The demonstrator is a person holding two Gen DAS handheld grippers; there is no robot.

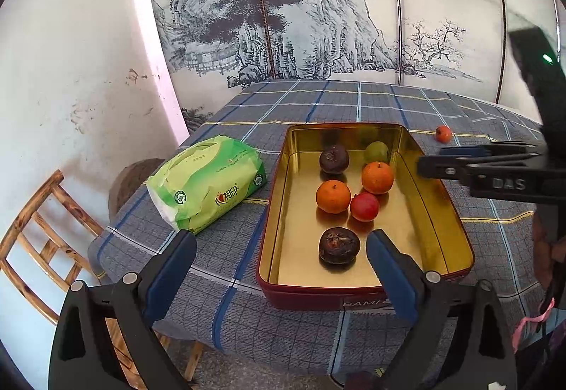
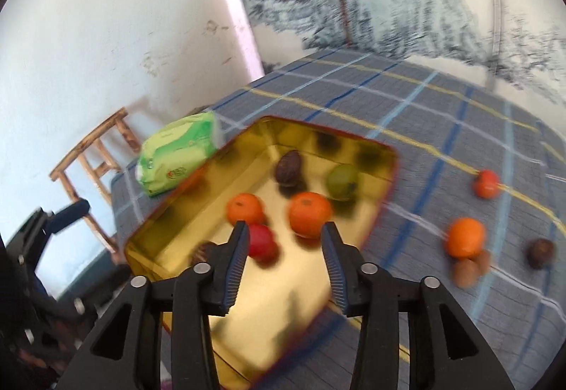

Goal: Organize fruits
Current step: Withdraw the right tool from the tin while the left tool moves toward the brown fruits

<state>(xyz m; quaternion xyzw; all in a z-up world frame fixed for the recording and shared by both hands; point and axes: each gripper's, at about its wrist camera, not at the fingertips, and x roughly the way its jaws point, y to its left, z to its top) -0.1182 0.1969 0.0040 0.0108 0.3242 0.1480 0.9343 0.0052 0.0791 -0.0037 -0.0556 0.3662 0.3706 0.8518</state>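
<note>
Right gripper (image 2: 283, 234) hanging narrowly open and empty over the tin (image 2: 375, 147).
Probably going for the orange (image 2: 465, 237) beside the tin next; needs wider jaws.

The tin (image 1: 438, 199) is metal, its gold inside glossy and mirror-like, with the fruits reflected in it; its outer wall is a dark red, smoother lacquer. The oranges (image 1: 333, 196) have a finely dimpled, slightly shiny peel, while the dark fruit (image 1: 339, 245) looks wrinkled and matt. A woven, matt checked cloth (image 1: 226, 248) covers the worktop. The tissue pack (image 1: 208, 181) is wrapped in glossy, crinkled plastic film. The chair (image 1: 46, 230) is knotty wood. The left hand-held gripper (image 1: 281, 261) is matt black plastic with blue pads.
</note>
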